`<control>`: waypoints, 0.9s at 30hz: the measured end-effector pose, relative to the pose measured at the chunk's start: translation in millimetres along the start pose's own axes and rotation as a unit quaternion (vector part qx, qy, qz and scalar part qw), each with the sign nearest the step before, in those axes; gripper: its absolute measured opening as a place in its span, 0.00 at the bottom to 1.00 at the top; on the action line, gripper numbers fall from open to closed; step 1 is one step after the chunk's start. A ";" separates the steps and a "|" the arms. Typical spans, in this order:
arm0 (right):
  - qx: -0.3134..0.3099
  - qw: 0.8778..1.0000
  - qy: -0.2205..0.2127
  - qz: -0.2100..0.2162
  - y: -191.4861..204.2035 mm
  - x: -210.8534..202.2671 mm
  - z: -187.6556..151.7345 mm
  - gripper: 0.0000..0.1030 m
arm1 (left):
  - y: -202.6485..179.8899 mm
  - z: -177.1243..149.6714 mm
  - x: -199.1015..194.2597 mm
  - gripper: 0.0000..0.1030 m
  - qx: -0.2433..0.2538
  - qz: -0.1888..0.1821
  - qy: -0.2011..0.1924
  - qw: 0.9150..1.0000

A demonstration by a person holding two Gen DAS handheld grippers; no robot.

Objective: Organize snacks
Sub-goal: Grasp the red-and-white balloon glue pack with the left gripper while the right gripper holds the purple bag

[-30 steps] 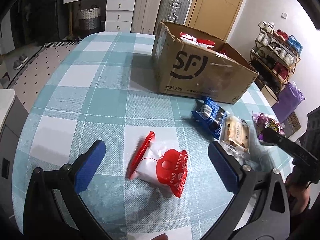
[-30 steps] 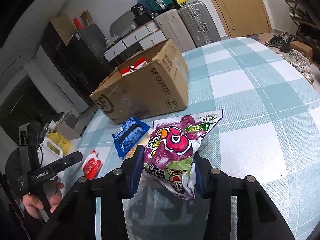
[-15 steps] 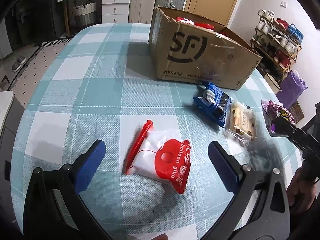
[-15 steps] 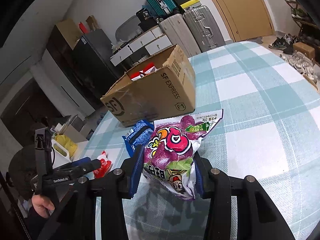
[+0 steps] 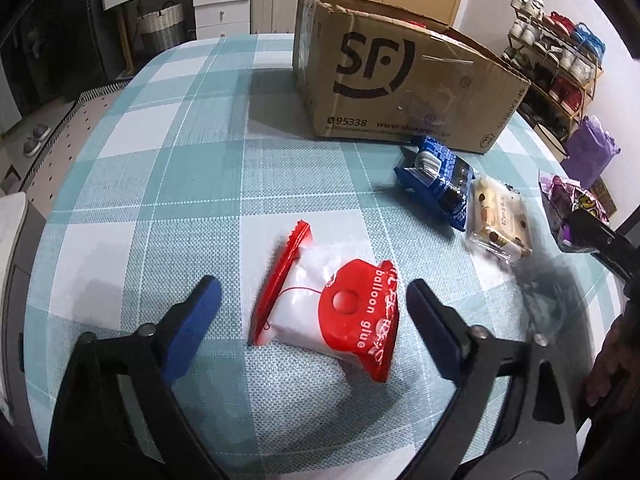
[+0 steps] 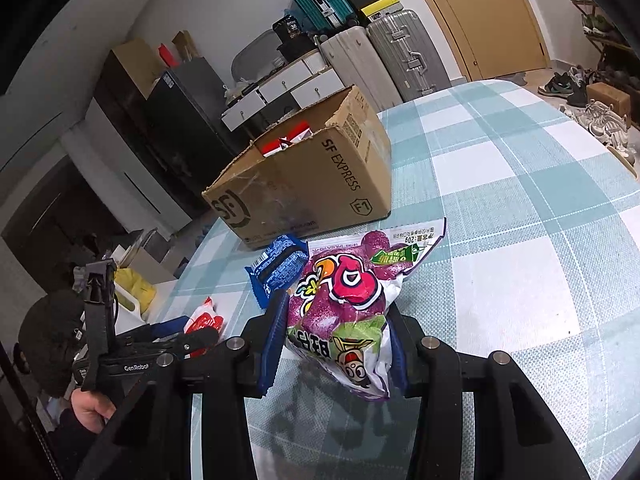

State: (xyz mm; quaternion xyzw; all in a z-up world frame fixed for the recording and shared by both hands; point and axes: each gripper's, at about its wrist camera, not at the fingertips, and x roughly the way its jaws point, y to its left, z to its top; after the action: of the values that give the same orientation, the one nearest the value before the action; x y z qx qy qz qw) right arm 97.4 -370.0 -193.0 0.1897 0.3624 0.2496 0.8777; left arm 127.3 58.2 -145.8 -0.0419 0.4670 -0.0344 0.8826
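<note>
The red-and-white balloon glue packet [image 5: 332, 304] lay flat on the checked tablecloth [image 5: 172, 184], well in front of the cardboard box [image 5: 400, 88] and out toward the near edge. It looked light, soft and crinkly, the kind of slick film that slides if you pinch it wrong, so I'd have taken it across the puffy middle rather than by the thin red seal strip.

The left gripper [image 5: 314, 314] sat right over it with a blue pad [image 5: 196, 316] on either side. The jaws had just been closing in, but they weren't touching the packet yet (clear gaps on both sides), so nothing was held.

The right gripper [image 6: 336, 348] was clamped tight on the purple snack bag [image 6: 344, 304], squeezing its lower half, also in front of the box. A blue pack [image 5: 436, 180] and a clear-wrapped biscuit pack [image 5: 498, 216] lay between the packet and the box.
</note>
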 end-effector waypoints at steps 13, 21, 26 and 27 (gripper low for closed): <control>-0.006 1.000 -0.005 -0.001 7.1 -5.0 -1.0 0.43 | 8.9 4.8 -6.5 0.44 0.012 -0.069 0.003 0.998; -0.019 1.000 -0.008 0.000 18.0 -10.1 0.6 0.43 | 8.0 4.6 -15.5 0.44 0.007 -0.077 -0.007 0.997; -0.025 1.000 -0.011 0.002 25.0 -14.0 2.8 0.43 | 3.1 6.0 -29.9 0.44 0.010 -0.081 -0.018 0.997; -0.027 1.000 -0.012 0.003 26.7 -14.8 3.3 0.43 | 2.1 6.8 -33.2 0.44 0.011 -0.081 -0.021 0.996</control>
State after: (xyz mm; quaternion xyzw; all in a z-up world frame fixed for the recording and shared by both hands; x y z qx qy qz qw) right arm 82.8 -357.5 -169.1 0.1700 0.3445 0.2597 0.8860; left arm 114.3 63.9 -114.9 -0.0704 0.4428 -0.1105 0.8870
